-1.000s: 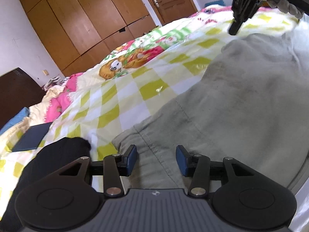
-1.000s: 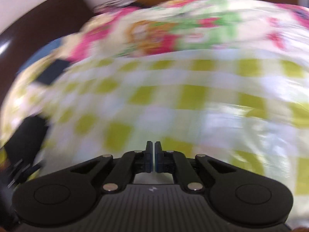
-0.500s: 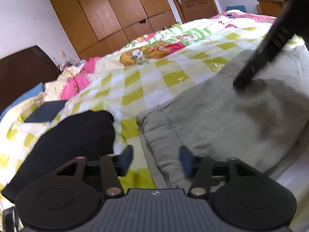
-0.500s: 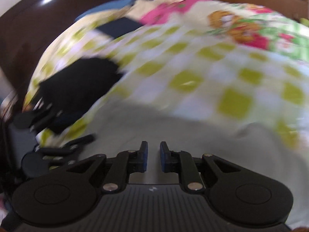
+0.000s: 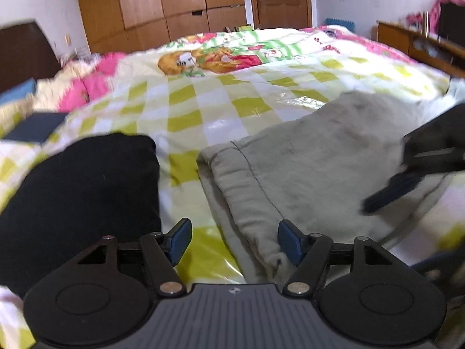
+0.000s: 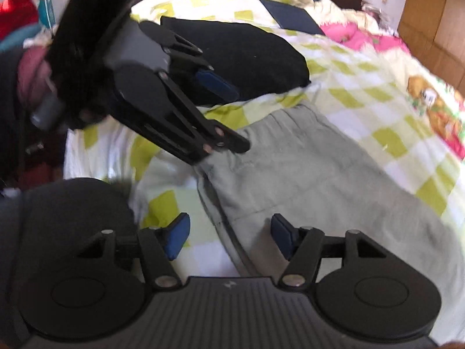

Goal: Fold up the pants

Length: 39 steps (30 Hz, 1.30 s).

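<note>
Grey-green pants lie folded on the checked quilt. My left gripper hovers over their near left corner. Its jaws are opening, and the cloth's edge lies below the right pad without being pinched. In the right wrist view the pants run off to the right. My right gripper is over their near edge, jaws opening, with no cloth gripped. The left gripper shows there from the side above the waistband end. The right gripper's fingers reach over the pants at the right of the left wrist view.
A folded black garment lies just left of the pants. A dark blue flat thing rests on the quilt beyond it. A dark headboard stands on the left, with wooden wardrobes and a door behind the bed.
The left gripper drew back from the pants' corner and opened wider. The right gripper swung from the far side of the quilt round to the pants' near edge and went from shut to open.
</note>
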Each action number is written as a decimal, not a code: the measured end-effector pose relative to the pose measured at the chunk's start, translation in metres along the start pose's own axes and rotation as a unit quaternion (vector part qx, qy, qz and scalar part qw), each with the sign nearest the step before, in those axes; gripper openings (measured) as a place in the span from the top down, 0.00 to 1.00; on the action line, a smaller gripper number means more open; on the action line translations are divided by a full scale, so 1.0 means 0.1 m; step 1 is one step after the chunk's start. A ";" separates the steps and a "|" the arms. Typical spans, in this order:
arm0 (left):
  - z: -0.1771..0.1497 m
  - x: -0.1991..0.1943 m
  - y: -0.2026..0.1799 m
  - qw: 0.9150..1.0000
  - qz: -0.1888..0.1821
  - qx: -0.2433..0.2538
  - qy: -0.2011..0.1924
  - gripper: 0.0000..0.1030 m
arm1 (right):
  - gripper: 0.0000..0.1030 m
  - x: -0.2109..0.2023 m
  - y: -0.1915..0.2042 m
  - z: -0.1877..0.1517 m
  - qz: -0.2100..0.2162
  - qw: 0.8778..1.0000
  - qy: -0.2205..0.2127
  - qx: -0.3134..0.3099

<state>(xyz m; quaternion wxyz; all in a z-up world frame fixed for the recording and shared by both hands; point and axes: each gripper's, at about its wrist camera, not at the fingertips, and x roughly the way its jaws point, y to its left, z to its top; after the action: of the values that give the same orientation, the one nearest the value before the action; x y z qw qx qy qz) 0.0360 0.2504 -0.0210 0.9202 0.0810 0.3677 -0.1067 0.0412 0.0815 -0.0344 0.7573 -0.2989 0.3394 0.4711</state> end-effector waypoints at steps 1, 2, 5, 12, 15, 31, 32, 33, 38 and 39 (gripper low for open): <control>-0.01 0.00 0.01 1.000 -0.010 -0.009 0.001 0.23 | 0.39 0.05 0.03 0.01 -0.005 1.000 0.000 -0.003; -0.01 0.02 0.01 1.000 -0.021 -0.016 0.007 0.21 | 0.39 0.10 0.06 0.02 -0.012 1.000 0.001 -0.008; -0.03 0.19 -0.02 0.998 -0.026 -0.031 0.041 0.20 | 0.41 0.13 0.03 0.02 -0.018 1.000 0.003 0.011; 0.01 0.29 0.07 0.993 -0.049 -0.091 0.061 0.45 | 0.41 0.08 0.00 -0.02 -0.025 0.999 0.012 0.031; 0.04 0.30 0.09 0.992 -0.060 -0.096 0.062 0.57 | 0.46 0.16 0.00 0.04 -0.034 0.998 0.009 0.045; -0.09 -0.12 0.54 0.995 0.030 -0.077 0.052 0.70 | 0.76 0.55 0.13 0.63 0.050 0.986 -0.020 0.156; -0.08 -0.13 0.49 0.996 0.037 -0.067 0.051 0.70 | 0.69 0.47 0.08 0.59 0.055 0.984 -0.022 0.171; -0.07 -0.15 0.45 0.996 0.042 -0.061 0.049 0.70 | 0.68 0.37 0.02 0.53 0.056 0.981 -0.027 0.181; -0.02 -0.31 0.33 0.995 0.078 -0.040 0.046 0.70 | 0.53 -0.29 -0.36 0.00 0.021 0.964 -0.070 0.254; 0.01 -0.35 0.29 0.995 0.087 -0.035 0.046 0.70 | 0.53 -0.43 -0.46 -0.17 0.009 0.958 -0.073 0.277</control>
<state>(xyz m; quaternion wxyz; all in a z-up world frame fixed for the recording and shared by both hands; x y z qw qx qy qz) 0.0195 0.2827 0.0061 0.9104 0.0855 0.4048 -0.0100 0.0654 0.0288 -0.0040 0.8288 -0.0391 0.4033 0.3859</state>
